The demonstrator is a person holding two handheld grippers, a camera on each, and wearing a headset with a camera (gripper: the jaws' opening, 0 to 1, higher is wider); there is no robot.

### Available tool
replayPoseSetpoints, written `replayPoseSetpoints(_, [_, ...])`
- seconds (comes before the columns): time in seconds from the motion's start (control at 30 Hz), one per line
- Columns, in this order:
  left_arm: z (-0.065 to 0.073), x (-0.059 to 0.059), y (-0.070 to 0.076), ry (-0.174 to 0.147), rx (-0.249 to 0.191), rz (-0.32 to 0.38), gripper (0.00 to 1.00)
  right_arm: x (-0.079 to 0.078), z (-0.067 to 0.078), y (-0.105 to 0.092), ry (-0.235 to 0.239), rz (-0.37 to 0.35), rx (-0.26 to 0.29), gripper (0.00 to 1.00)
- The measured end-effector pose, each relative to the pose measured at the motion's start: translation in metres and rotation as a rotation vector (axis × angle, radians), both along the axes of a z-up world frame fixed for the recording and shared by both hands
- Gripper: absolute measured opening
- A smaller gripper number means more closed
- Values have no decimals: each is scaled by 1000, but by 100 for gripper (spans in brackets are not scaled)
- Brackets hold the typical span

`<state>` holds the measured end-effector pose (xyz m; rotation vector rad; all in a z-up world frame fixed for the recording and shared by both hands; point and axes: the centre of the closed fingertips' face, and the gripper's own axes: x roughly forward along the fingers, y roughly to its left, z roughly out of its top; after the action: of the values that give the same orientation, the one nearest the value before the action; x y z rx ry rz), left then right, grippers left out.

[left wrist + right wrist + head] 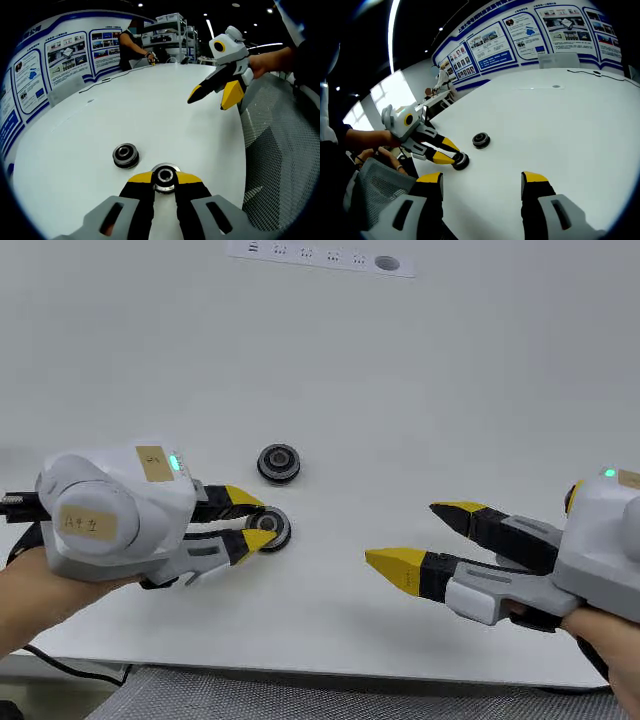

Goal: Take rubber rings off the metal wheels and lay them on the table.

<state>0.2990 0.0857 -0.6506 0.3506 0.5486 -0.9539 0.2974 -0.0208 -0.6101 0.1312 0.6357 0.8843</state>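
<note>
The left gripper [266, 518] [165, 180] has its 2 yellow-tipped jaws closed on the near wheel [273, 528] [165, 174], which lies flat on the white table [400, 390]. The second wheel [279, 463] [125, 154] [481, 140] lies free just beyond it. Both wheels carry dark outer rings. The right gripper [402, 532] [482, 177] hovers with jaws spread wide, well apart from both wheels
</note>
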Motion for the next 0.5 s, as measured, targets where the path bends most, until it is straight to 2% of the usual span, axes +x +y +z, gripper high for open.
replayPoseSetpoints(0.27, [0,0,-1,4,11,-10,14,-1,1,4,2,5,11,64])
replayPoseSetpoints(0.5, [-1,0,-2,8,27,-11,13,-2,4,17,9,35,41,63])
